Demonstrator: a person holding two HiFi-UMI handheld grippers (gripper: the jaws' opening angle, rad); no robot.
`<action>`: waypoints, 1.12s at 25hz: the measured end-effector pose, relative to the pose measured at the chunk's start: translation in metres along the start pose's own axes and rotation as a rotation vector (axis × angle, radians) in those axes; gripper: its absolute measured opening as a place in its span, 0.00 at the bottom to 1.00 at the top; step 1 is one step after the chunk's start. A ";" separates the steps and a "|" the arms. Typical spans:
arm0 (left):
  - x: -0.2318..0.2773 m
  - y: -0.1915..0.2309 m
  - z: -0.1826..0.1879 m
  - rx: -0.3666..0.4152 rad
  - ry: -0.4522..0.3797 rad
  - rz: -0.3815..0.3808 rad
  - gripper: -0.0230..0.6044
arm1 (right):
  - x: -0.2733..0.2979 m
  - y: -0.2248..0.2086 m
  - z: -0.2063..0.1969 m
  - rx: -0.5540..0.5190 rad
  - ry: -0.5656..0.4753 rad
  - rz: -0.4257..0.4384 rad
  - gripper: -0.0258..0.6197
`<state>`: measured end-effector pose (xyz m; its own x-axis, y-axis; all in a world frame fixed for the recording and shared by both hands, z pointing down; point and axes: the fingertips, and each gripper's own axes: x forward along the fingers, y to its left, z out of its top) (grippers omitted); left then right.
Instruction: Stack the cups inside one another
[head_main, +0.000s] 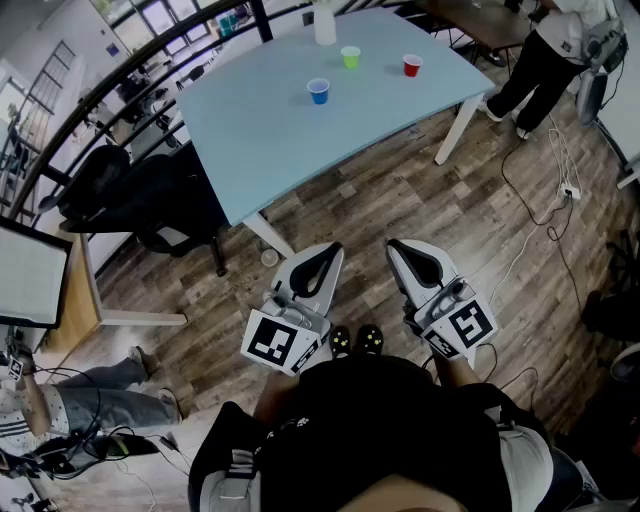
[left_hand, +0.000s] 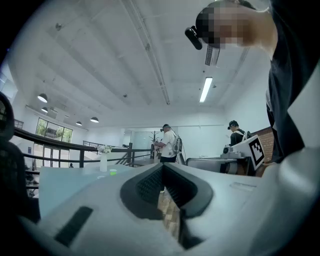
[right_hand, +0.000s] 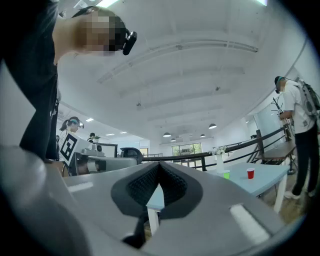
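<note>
The left tongs (head_main: 324, 252) and the right tongs (head_main: 399, 246) are both clenched shut on nothing. They are held level, side by side, above the wood floor (head_main: 400, 200) and well short of the table (head_main: 260, 140). At twelve o'clock from them, three cups stand apart on it. The blue cup (head_main: 318, 91) is nearest, the green cup (head_main: 350, 57) is at one o'clock from it, and the red cup (head_main: 411, 65) is at three o'clock from the green. A white vase (head_main: 325, 25) stands at eleven o'clock from the green cup.

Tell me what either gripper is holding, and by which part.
Nothing. The left gripper and right gripper are shut and empty; the cups stand on the table.
</note>
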<state>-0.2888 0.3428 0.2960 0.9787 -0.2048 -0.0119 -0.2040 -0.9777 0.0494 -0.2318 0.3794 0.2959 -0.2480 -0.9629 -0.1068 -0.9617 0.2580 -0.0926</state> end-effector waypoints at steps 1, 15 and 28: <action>0.000 0.001 -0.001 -0.002 0.003 0.000 0.01 | 0.001 -0.001 0.000 0.006 -0.002 0.000 0.05; 0.015 0.005 -0.001 0.006 0.020 -0.006 0.01 | 0.003 -0.017 0.004 0.036 -0.033 0.006 0.05; 0.032 -0.006 0.004 0.026 0.015 0.004 0.01 | -0.012 -0.040 0.012 0.037 -0.061 0.004 0.05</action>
<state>-0.2563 0.3424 0.2915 0.9780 -0.2085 0.0029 -0.2086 -0.9777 0.0237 -0.1890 0.3821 0.2888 -0.2429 -0.9556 -0.1668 -0.9555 0.2654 -0.1289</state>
